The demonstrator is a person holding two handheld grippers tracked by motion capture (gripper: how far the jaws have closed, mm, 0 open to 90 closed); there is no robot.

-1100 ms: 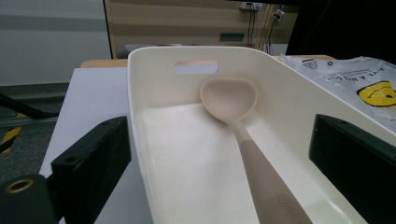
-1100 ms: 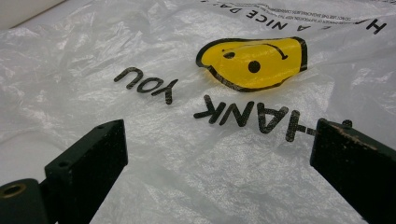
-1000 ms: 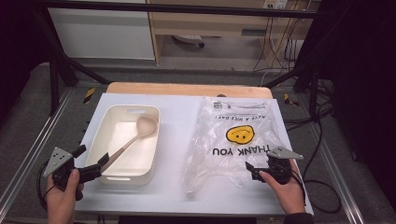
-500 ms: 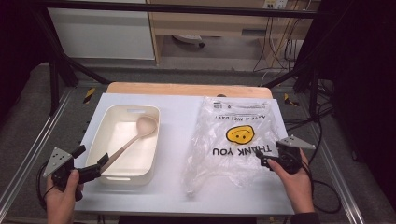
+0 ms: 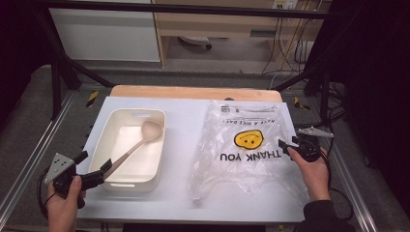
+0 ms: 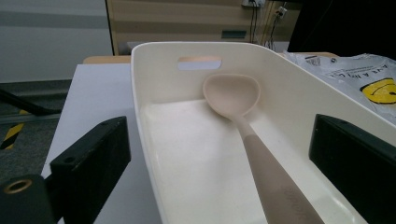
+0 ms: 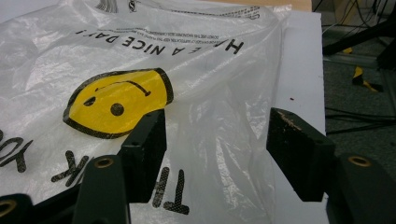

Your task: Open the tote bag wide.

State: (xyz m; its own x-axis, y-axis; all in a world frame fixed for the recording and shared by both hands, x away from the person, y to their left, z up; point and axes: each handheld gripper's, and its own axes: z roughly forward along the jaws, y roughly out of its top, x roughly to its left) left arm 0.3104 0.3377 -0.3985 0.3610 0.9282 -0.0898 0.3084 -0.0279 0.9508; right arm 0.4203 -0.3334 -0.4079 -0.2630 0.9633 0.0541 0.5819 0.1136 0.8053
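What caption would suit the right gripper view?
Hand-held gripper closing over a clear smiley-face plastic bag on the white table.

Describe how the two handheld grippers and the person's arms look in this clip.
Both grippers are black. The left gripper and right gripper each carry a grey three-cornered plate on top and a black trailing cable. Up close, the fingers are thick, blocky black pads with brass-coloured screw inserts at their bases. A dark sleeve covers the right forearm; the hands are bare.
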